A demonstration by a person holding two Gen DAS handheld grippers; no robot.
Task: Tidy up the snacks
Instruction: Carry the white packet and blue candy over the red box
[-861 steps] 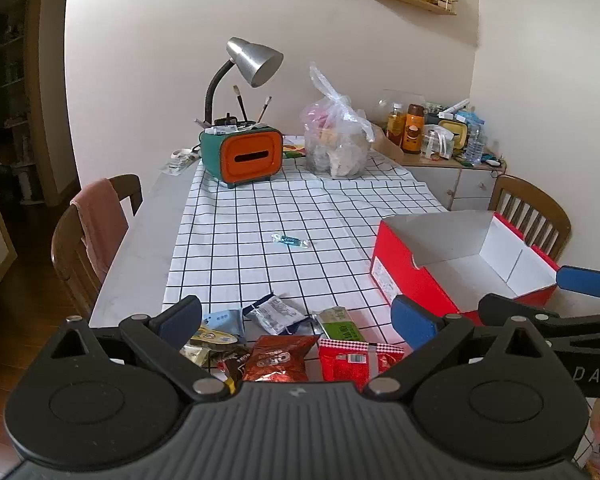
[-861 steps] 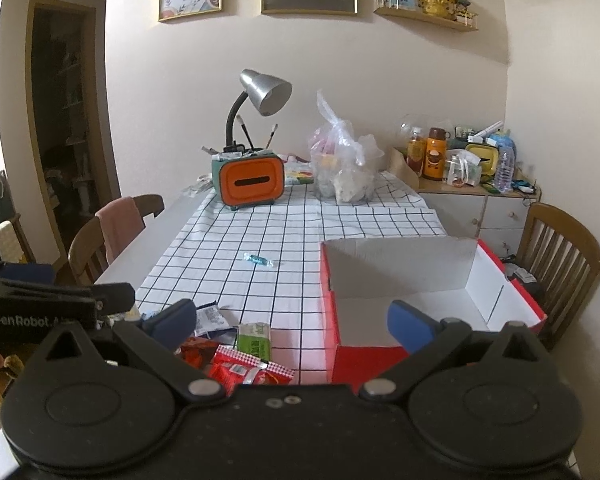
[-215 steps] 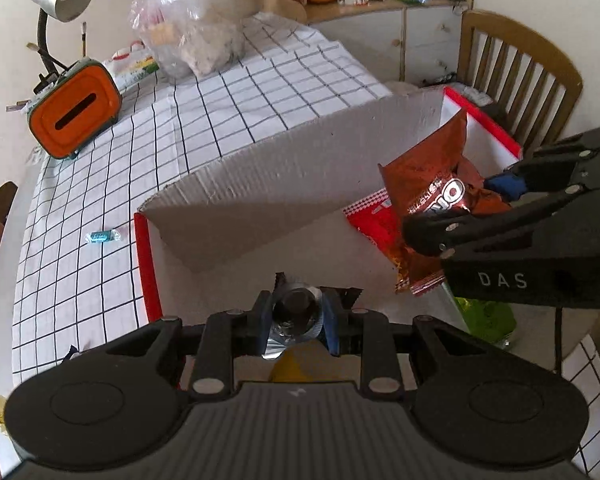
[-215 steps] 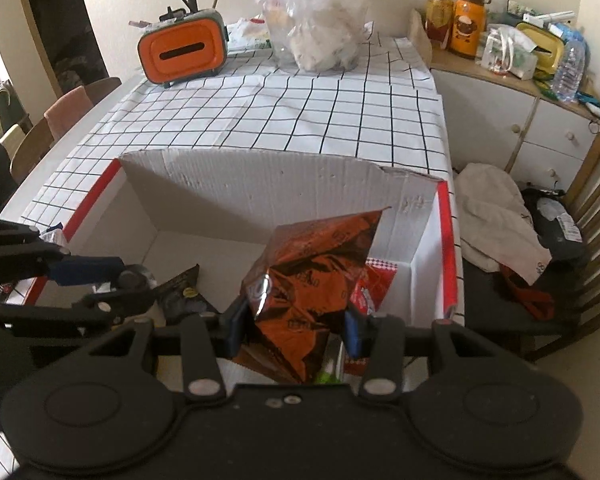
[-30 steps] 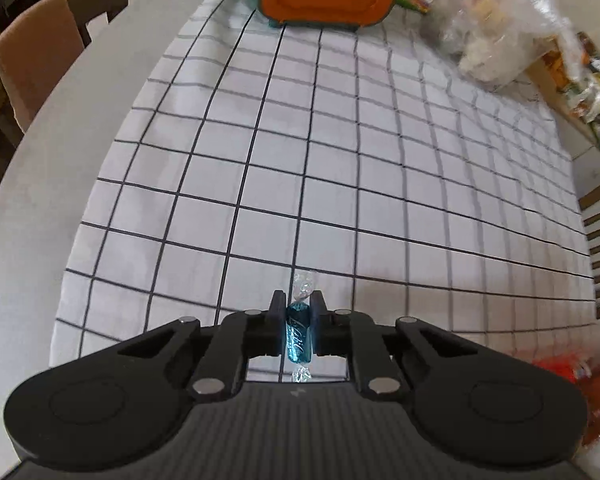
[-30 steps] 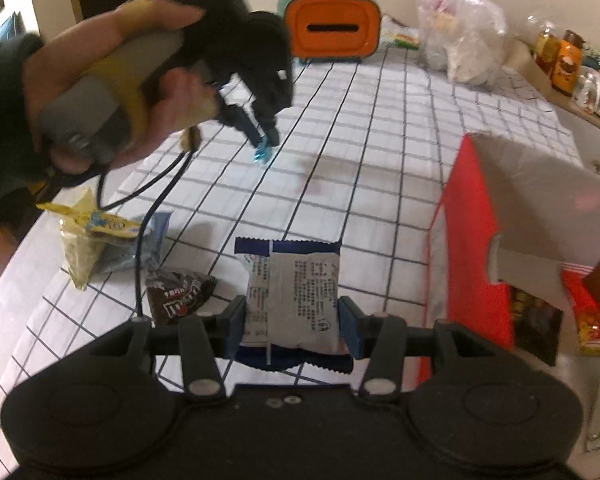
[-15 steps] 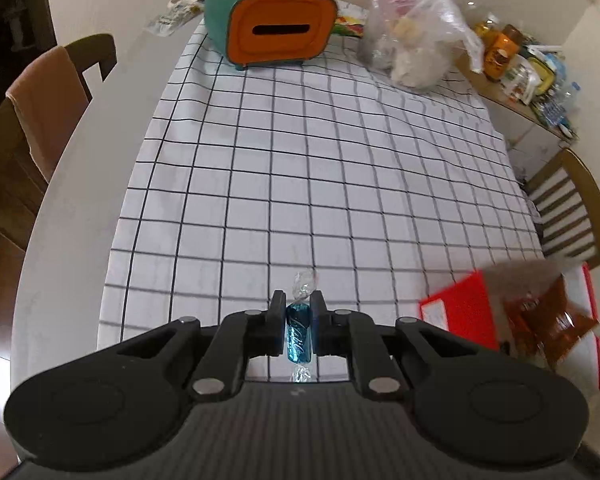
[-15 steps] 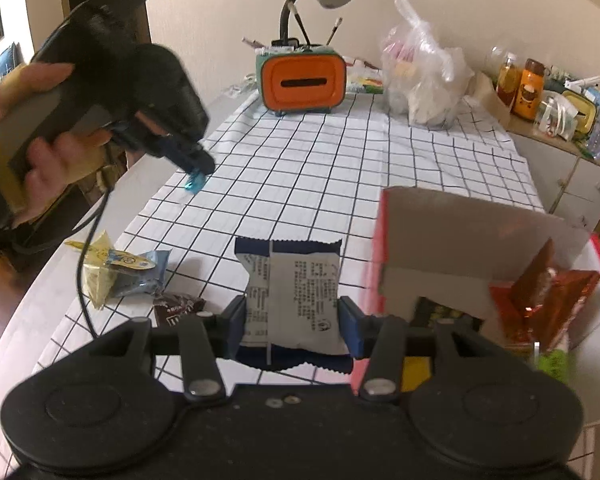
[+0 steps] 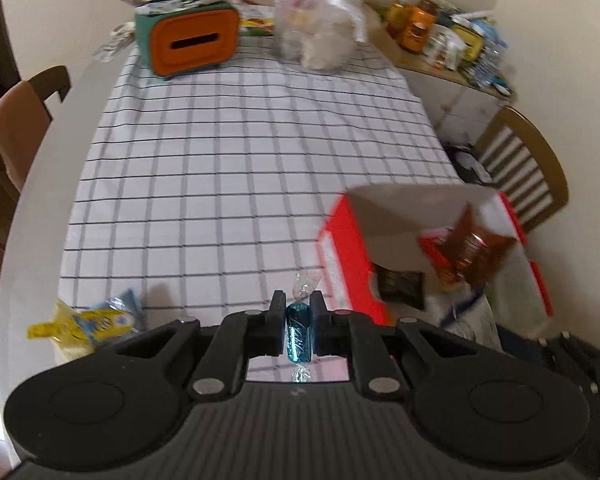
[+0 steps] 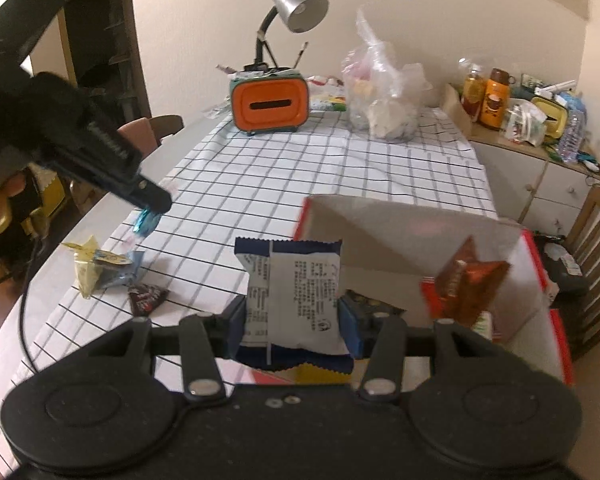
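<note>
a: which step is it now?

b: the carrying step. the left gripper (image 9: 298, 322) is closed on a small blue foil-wrapped candy (image 9: 298, 334), held above the bench. the right gripper (image 10: 294, 326) is closed on a white and navy snack packet (image 10: 294, 294), just before the red cardboard box (image 10: 540, 280).

a: and next?

b: i think both must go over the box and open.

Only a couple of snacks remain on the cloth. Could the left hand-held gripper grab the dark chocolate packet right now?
Probably not: the left hand-held gripper is shut on a blue candy. Nothing covers the chocolate packet.
</note>
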